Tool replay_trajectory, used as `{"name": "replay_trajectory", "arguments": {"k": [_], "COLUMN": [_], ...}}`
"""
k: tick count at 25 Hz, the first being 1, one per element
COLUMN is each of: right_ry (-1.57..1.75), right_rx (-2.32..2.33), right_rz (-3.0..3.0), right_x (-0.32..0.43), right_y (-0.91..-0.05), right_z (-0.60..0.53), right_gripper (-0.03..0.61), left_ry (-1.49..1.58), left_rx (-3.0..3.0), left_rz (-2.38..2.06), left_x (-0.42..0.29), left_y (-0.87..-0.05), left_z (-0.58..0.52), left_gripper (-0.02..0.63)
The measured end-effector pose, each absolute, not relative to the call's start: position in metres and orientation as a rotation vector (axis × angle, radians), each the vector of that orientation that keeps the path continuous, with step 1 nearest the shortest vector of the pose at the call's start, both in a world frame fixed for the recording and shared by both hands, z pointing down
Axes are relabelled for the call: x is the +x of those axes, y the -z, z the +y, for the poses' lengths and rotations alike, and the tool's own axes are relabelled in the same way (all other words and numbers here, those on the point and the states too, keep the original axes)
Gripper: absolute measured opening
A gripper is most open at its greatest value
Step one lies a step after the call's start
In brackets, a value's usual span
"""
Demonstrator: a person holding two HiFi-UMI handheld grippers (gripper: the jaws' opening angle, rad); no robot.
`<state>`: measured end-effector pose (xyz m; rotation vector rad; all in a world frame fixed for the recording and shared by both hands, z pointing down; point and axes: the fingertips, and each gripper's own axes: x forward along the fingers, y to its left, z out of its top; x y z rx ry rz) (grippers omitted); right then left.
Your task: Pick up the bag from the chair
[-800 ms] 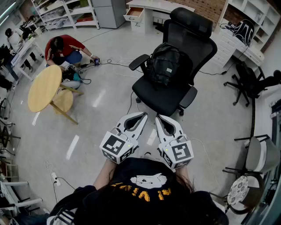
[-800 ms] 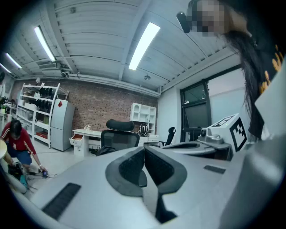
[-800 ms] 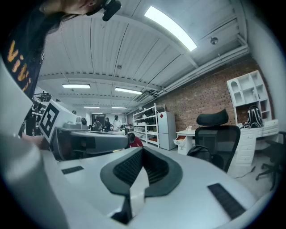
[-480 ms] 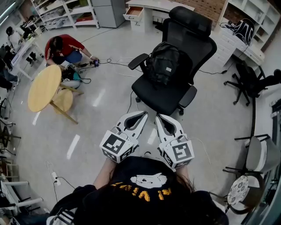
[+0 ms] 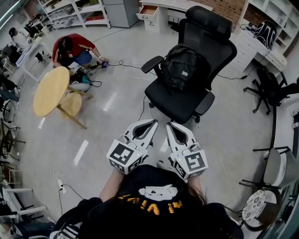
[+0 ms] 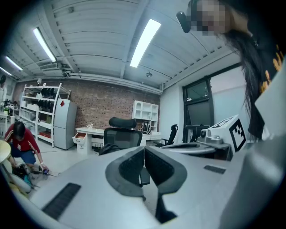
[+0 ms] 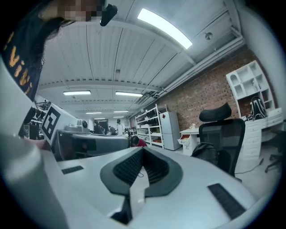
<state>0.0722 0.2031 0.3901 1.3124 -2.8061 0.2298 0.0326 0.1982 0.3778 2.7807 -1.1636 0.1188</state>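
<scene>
A black backpack (image 5: 181,67) stands upright on the seat of a black office chair (image 5: 180,105), leaning on its backrest. Both grippers are held close to my body, well short of the chair, pointing toward it. The left gripper (image 5: 152,123) is shut with nothing between its jaws, and so is the right gripper (image 5: 168,125). In the left gripper view the shut left gripper (image 6: 144,148) has the chair (image 6: 123,134) and the backpack (image 6: 108,150) far beyond it. In the right gripper view the backpack (image 7: 205,151) lies to the right of the shut right gripper (image 7: 143,150).
A round wooden table (image 5: 49,91) stands at the left, with a person in red (image 5: 70,47) crouching behind it among floor cables. More black chairs (image 5: 271,88) stand at the right. A white desk with an open drawer (image 5: 148,10) is behind the chair.
The chair and backpack have shifted slightly down and to the right in the head view as the camera moved. Both grippers keep the same pose and stay shut.
</scene>
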Motion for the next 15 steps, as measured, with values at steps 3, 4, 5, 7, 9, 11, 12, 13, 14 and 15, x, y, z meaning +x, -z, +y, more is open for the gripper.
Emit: {"name": "replay_trajectory", "arguments": {"k": [3,4,5,7,9,11,12,13,14,15], "right_ry": [-0.249,-0.254,-0.260,-0.276,-0.288,-0.296,-0.302,-0.310,-0.316,-0.320], "right_rx": [1.296,1.290,1.283,1.273,1.268,1.270,1.273,1.275,1.278,1.281], "right_rz": [-2.813,-2.814,-2.816,-2.826,-2.836,-2.835,-2.829,-2.821,-2.813,-2.805], "right_x": [0.067,0.066,0.065,0.063,0.062,0.061,0.060,0.059,0.058,0.056], "right_y": [-0.394,-0.396,-0.398,-0.399,-0.397,-0.398,-0.399,-0.401,-0.403,-0.404], "right_z": [0.197,0.195,0.193,0.187,0.179,0.169,0.163,0.157,0.150,0.142], "right_gripper": [0.003,0.003,0.003,0.003,0.003,0.003,0.003,0.003,0.003,0.003], "left_ry": [-0.136,-0.142,-0.147,-0.150,-0.149,-0.149,-0.151,-0.152,-0.151,-0.149], "left_rx": [2.763,2.757,2.751,2.744,2.742,2.742,2.743,2.742,2.741,2.740], "left_rz": [-1.183,-1.189,-1.195,-1.202,-1.203,-1.196,-1.190,-1.184,-1.177,-1.170], "left_x": [0.027,0.025,0.023,0.021,0.021,0.020,0.020,0.019,0.018,0.016], "left_y": [-0.382,-0.384,-0.386,-0.388,-0.387,-0.388,-0.389,-0.391,-0.392,-0.393], "left_z": [0.194,0.192,0.190,0.184,0.176,0.167,0.161,0.155,0.148,0.140], "left_gripper": [0.009,0.009,0.009,0.009,0.009,0.009,0.009,0.009,0.009,0.009]}}
